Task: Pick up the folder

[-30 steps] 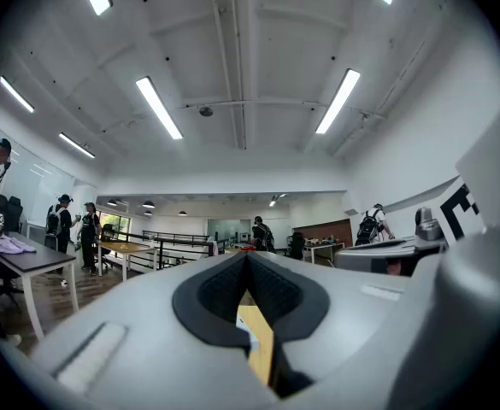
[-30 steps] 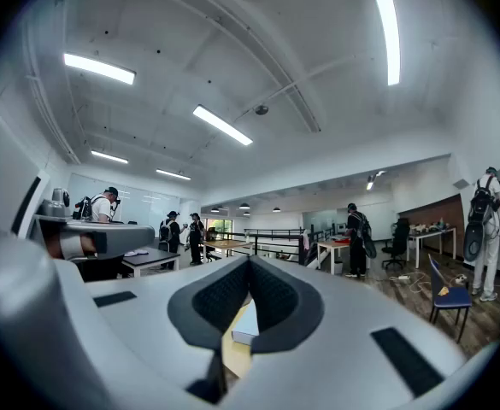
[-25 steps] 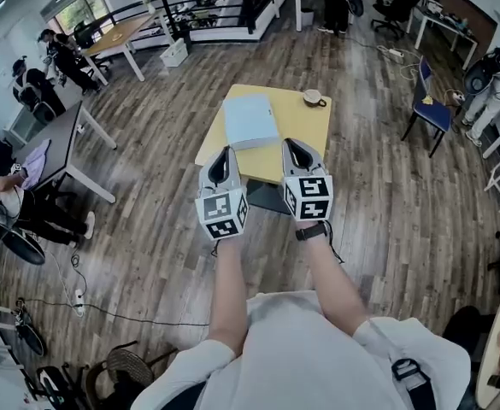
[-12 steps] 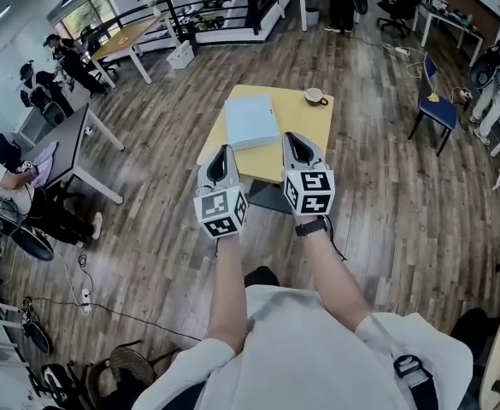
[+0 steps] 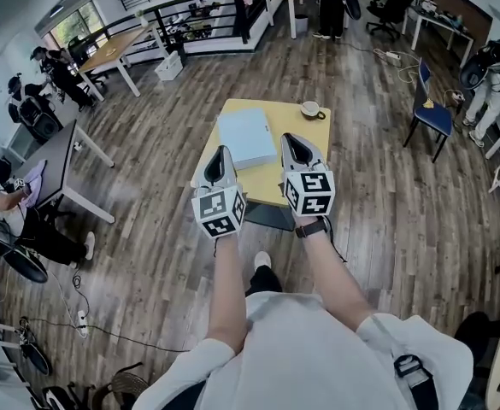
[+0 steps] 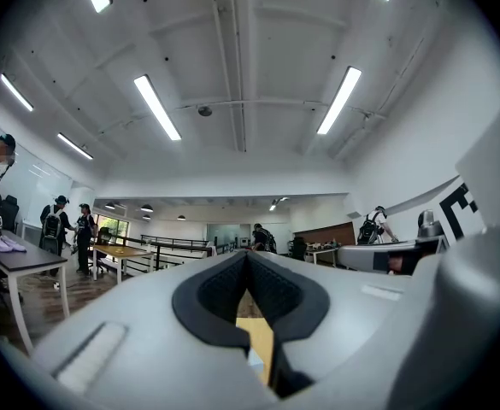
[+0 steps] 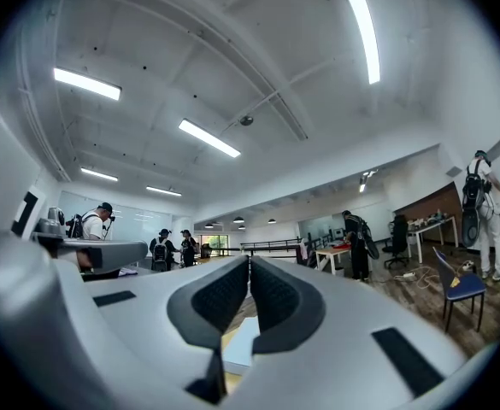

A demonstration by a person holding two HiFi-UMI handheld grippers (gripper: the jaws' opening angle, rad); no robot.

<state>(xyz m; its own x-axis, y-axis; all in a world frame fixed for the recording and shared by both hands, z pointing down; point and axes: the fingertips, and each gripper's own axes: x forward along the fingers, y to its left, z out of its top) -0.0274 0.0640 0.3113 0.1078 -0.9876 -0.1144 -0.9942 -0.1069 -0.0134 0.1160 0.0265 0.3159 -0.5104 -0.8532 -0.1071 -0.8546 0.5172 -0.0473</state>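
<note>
Yellow table [image 5: 292, 120] sits lower in the head view than a second ago, nearer the person. Both arms have come forward with the walk. Light-blue folder [image 5: 246, 137] lies flat on the table's left half, untouched, in the same spot on the top as before. Left gripper [image 5: 223, 151] and right gripper [image 5: 290, 138] are side by side and now overlap the table's near edge in the head view. The right one shows just beside the folder's right edge. Both jaw pairs are pressed together with nothing between them, unchanged. Cup [image 5: 310, 108] at the far right corner hasn't moved. White shoe [image 5: 261, 261] is newly visible between the forearms.
</note>
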